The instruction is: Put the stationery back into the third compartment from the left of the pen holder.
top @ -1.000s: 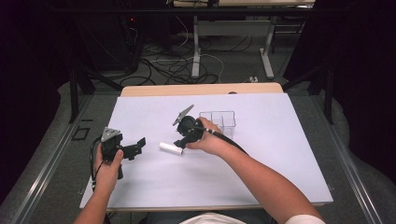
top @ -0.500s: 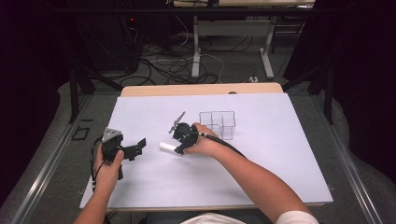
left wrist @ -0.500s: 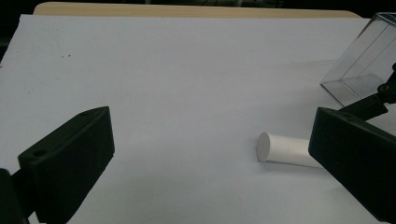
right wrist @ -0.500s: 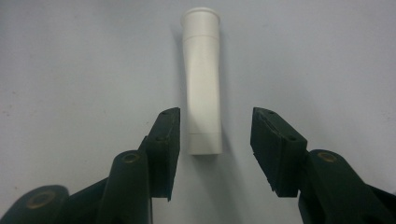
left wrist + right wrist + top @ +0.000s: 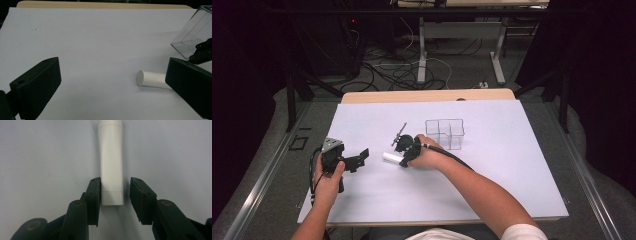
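Observation:
A white cylinder (image 5: 390, 158) lies flat on the white table sheet (image 5: 492, 180), left of centre. My right gripper (image 5: 402, 160) points down over its right end. In the right gripper view the cylinder (image 5: 111, 162) runs away from me and my right gripper (image 5: 115, 185) stands open astride its near end. One jaw touches the cylinder's side and a narrow gap separates the other jaw from it. My left gripper (image 5: 361, 158) is held wide open to the left of the cylinder, apart from it. In the left gripper view, the cylinder (image 5: 152, 80) lies ahead, near the right-hand jaw.
A clear plastic divided box (image 5: 445, 132) stands just right of the right hand, seen tilted at the upper right as the clear box (image 5: 192, 32). The table's wooden far edge (image 5: 427, 96) lies beyond. Cables and table legs sit on the floor behind.
My right gripper has moved down and leftward from near the clear box to the cylinder, and its jaws now straddle the cylinder's end. The left gripper has stayed put.

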Demonstrator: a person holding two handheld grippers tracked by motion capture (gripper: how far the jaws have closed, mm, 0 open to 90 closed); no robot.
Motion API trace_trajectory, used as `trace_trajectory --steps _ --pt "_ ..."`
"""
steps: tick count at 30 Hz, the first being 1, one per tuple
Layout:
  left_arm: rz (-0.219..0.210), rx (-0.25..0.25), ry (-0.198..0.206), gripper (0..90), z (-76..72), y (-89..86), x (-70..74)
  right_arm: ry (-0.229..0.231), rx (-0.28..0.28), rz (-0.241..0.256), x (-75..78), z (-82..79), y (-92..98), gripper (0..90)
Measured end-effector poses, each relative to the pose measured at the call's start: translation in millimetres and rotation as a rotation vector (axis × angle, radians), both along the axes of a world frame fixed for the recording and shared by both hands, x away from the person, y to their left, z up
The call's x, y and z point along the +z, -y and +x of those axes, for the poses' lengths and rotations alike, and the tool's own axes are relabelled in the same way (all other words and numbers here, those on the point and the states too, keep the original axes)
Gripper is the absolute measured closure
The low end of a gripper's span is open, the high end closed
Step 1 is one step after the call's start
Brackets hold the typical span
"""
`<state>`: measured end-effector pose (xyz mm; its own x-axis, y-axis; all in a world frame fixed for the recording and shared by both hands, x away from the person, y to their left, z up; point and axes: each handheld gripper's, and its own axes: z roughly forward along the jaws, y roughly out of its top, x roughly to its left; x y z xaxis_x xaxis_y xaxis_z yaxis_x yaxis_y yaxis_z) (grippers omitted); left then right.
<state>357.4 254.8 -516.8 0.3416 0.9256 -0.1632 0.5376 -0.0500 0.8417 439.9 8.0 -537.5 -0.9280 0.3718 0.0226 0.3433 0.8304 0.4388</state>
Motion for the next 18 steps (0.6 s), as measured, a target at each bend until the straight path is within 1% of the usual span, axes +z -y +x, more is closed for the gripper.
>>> trace_trajectory --steps 1,2,3,12,13,14,17,18 --pt "0.001 0.0 0.0 0.1 0.0 0.0 -0.1 0.006 0.006 -0.005 0.3 0.4 0.1 66.5" --pt "0.002 -0.002 -0.003 0.1 0.0 0.0 0.0 -0.005 0.004 -0.005 0.6 -0.2 -0.1 70.0" --pt "0.002 -0.003 -0.004 0.1 0.0 0.2 -0.2 0.0 0.004 -0.008 0.6 -0.9 -0.3 70.5" --pt "0.001 -0.004 -0.004 0.1 -0.1 0.5 -0.2 0.002 0.002 -0.023 1.5 -2.0 -2.5 70.9" --pt "0.001 -0.004 -0.004 0.1 -0.1 0.5 -0.3 0.007 -0.001 -0.03 1.6 -1.9 -2.7 70.9" --pt "0.002 -0.004 -0.006 0.1 -0.2 0.5 -0.2 -0.001 -0.012 -0.03 1.6 -1.9 -3.3 70.9" --pt "0.003 -0.006 -0.004 0.1 0.0 0.8 -0.2 0.004 -0.003 -0.036 1.9 -1.2 -3.5 71.0" --pt "0.003 -0.007 -0.004 0.1 0.0 0.8 -0.2 0.001 -0.012 -0.037 2.1 -1.7 -3.9 71.0"
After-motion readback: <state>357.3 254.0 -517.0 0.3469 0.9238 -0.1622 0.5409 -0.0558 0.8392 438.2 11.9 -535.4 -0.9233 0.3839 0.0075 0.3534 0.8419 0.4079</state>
